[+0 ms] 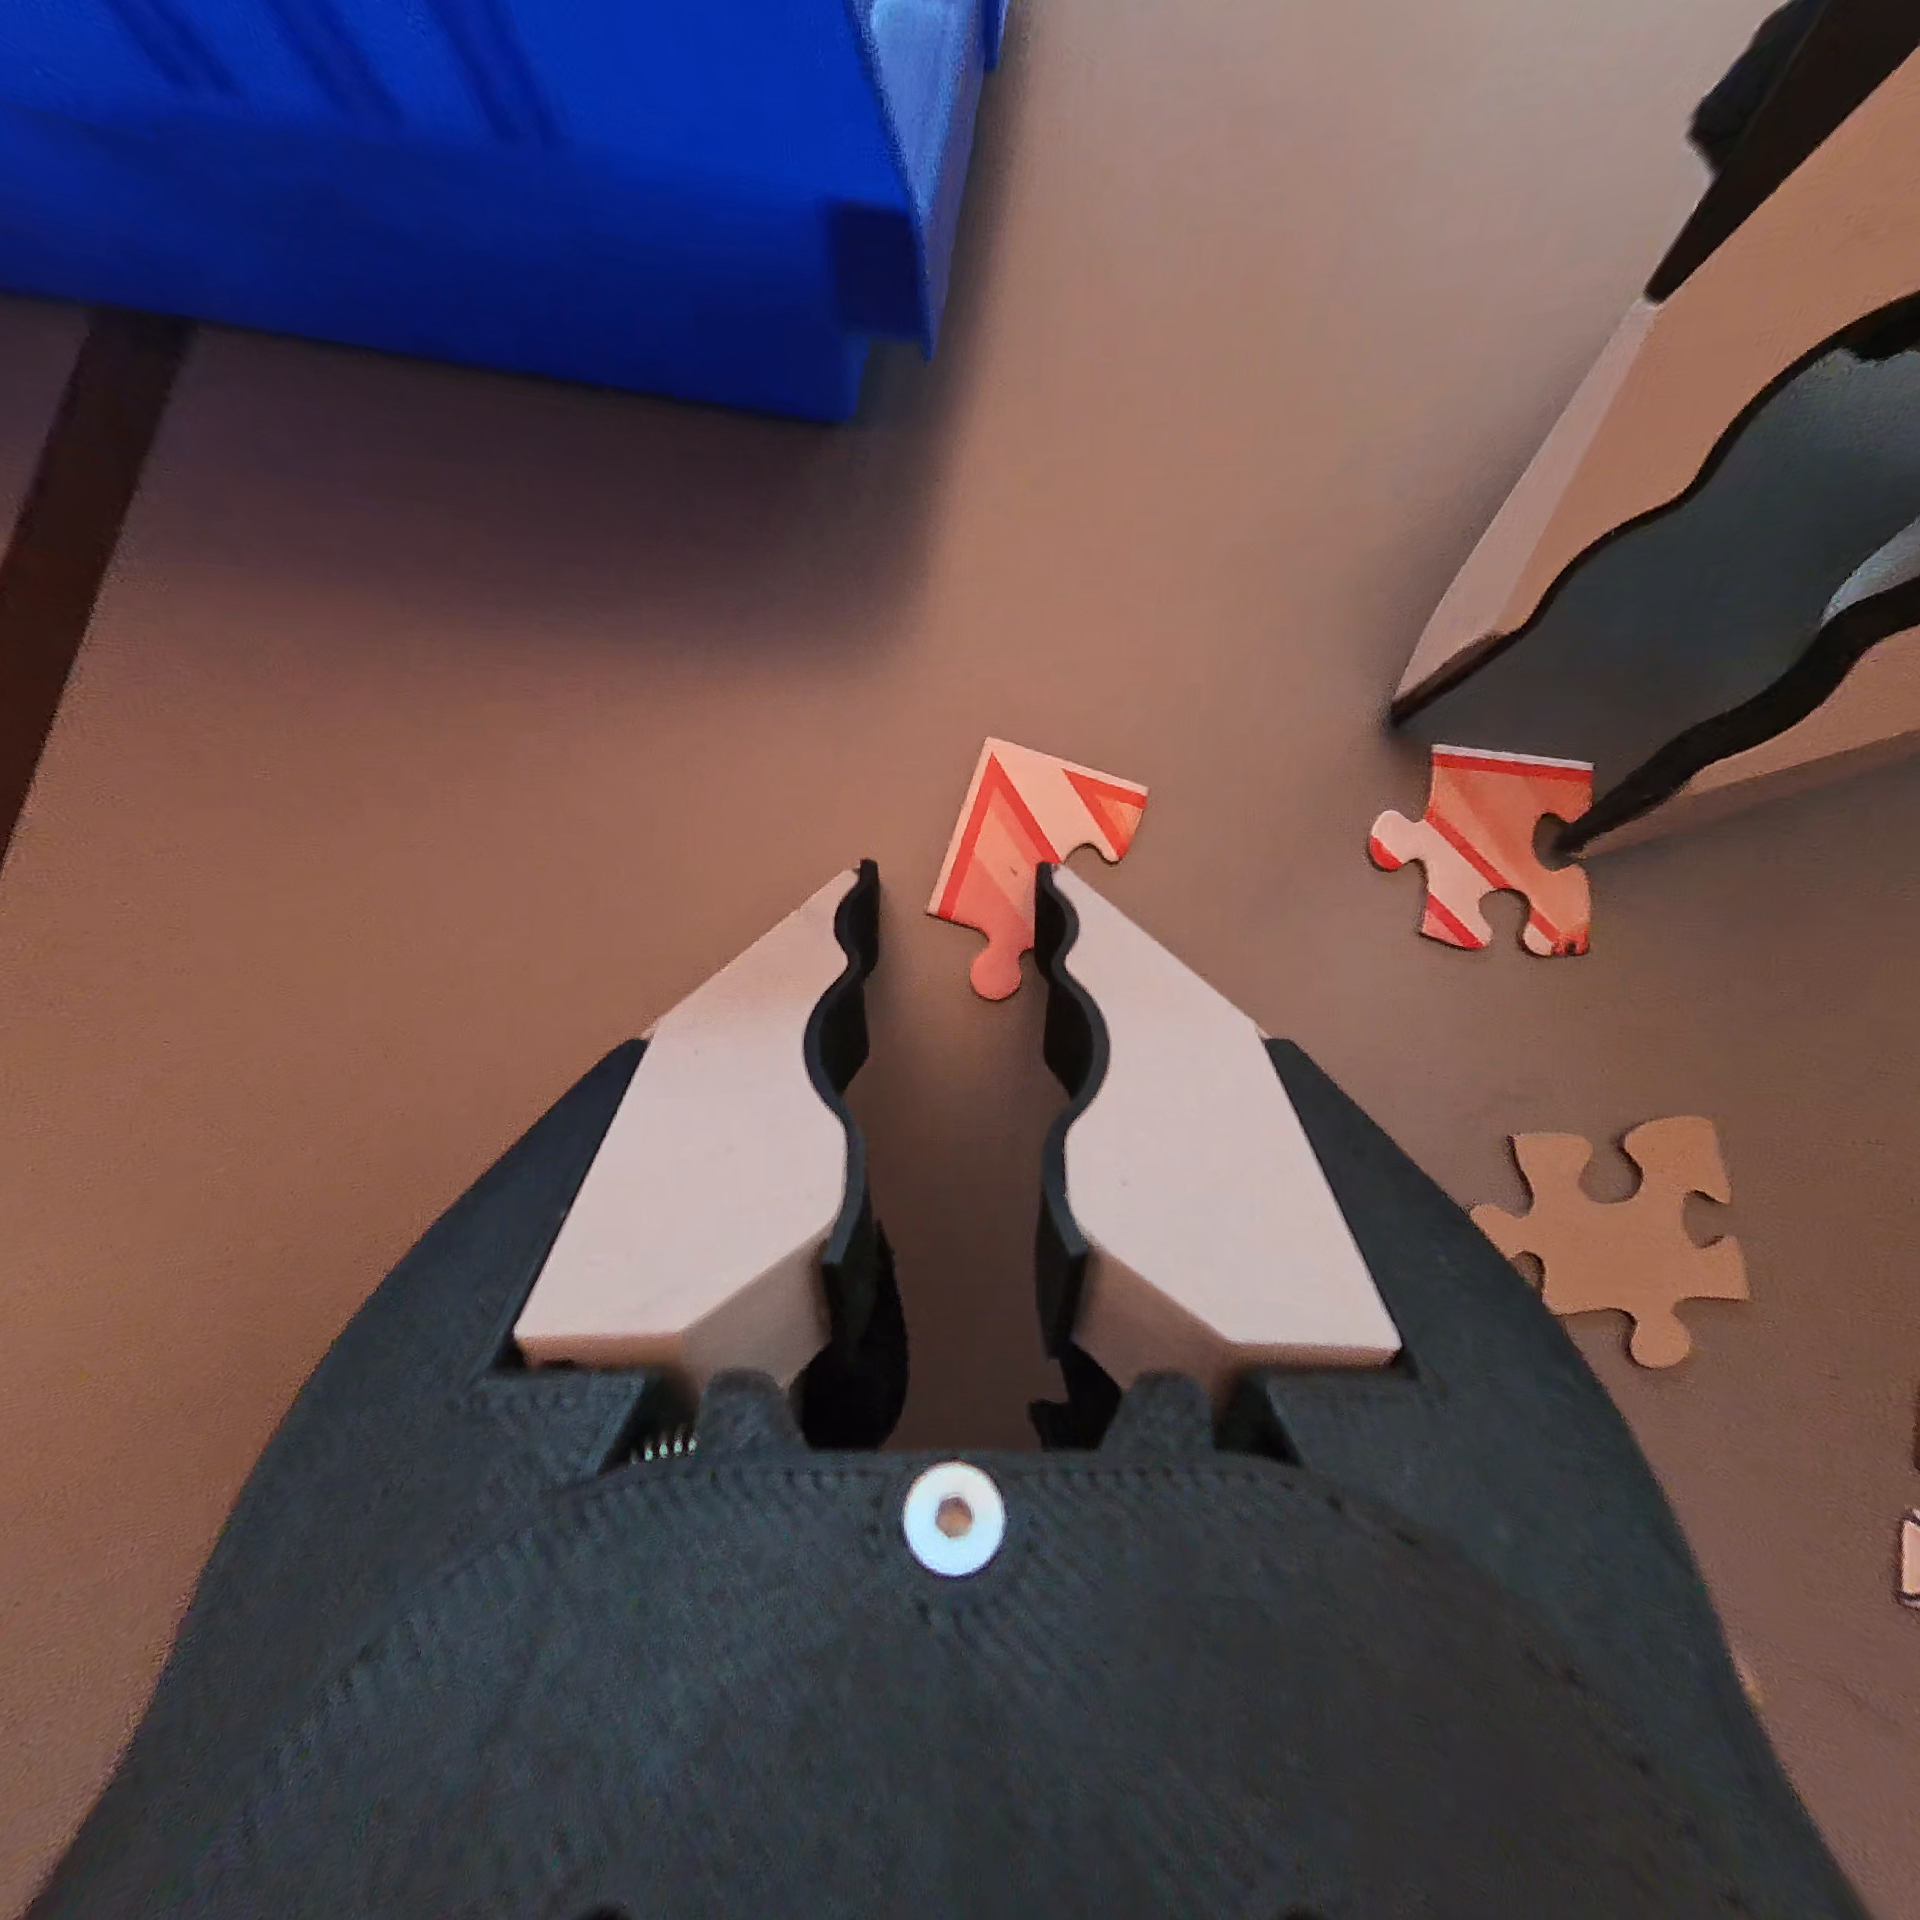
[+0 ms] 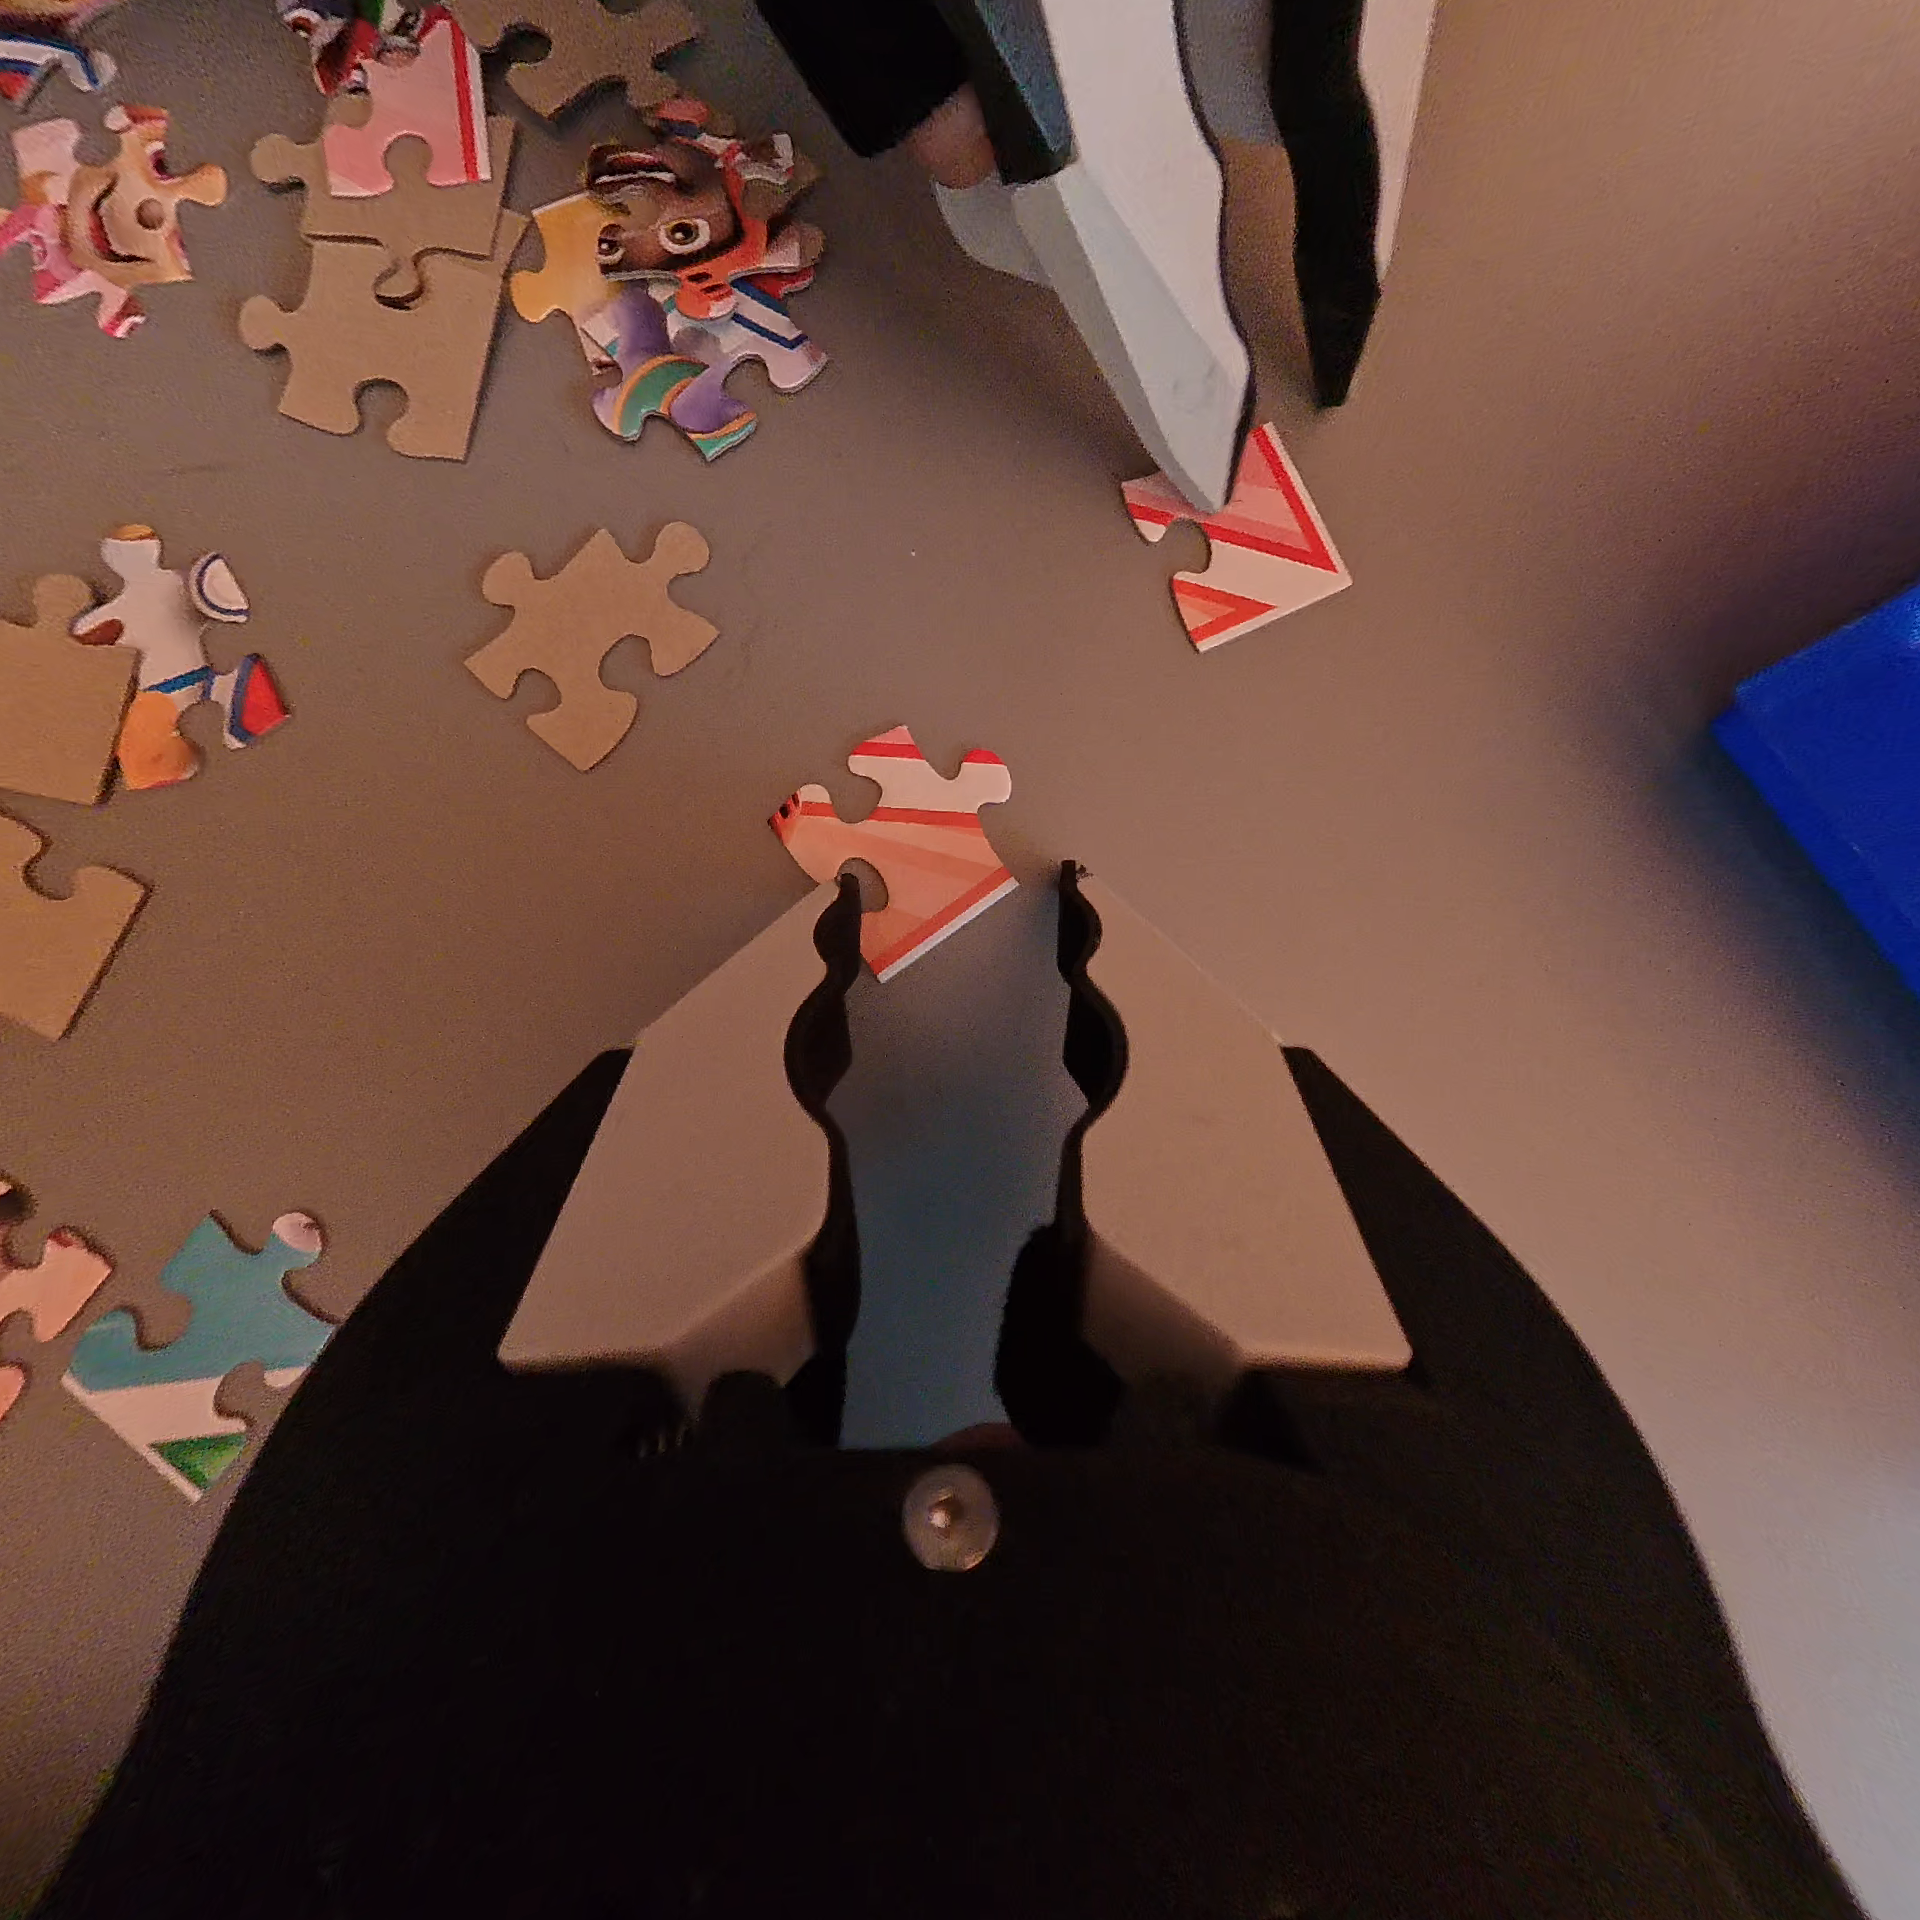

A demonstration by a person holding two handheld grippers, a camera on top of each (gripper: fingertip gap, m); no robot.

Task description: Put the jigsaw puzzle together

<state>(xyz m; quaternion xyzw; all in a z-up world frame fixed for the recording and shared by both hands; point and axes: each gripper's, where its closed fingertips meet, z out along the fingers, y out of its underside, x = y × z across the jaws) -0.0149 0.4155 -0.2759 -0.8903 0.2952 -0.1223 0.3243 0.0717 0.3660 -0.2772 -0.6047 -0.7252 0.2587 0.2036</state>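
1. Looking along the left gripper (image 1: 956, 883) in the left wrist view, its jaws stand narrowly apart and hold nothing; one fingertip (image 1: 1049, 883) presses on the near edge of a flat red-and-white striped corner puzzle piece (image 1: 1023, 831) lying on the brown counter (image 1: 520, 779). To the right, well apart, a second red-striped cardboard piece (image 1: 1486, 852) lies under the tip of the right gripper (image 1: 1538, 769). A plain brown face-down piece (image 1: 1621, 1236) sits nearer right, and a blue plastic bin (image 1: 468, 187) stands far left.

2. In the right wrist view, the right gripper (image 2: 956, 878) is likewise narrowly parted and empty, one fingertip (image 2: 847, 894) resting in the notch of the second red-striped piece (image 2: 904, 842). The corner piece (image 2: 1257, 551) lies farther right under the left gripper (image 2: 1268, 426). A heap of loose mixed pieces (image 2: 416, 260), some picture-up and some brown-side-up, spreads far left.

3. Judging progress: early. No two pieces are visibly joined; the two red pieces seem about to be slid together, and nearly the whole puzzle remains.
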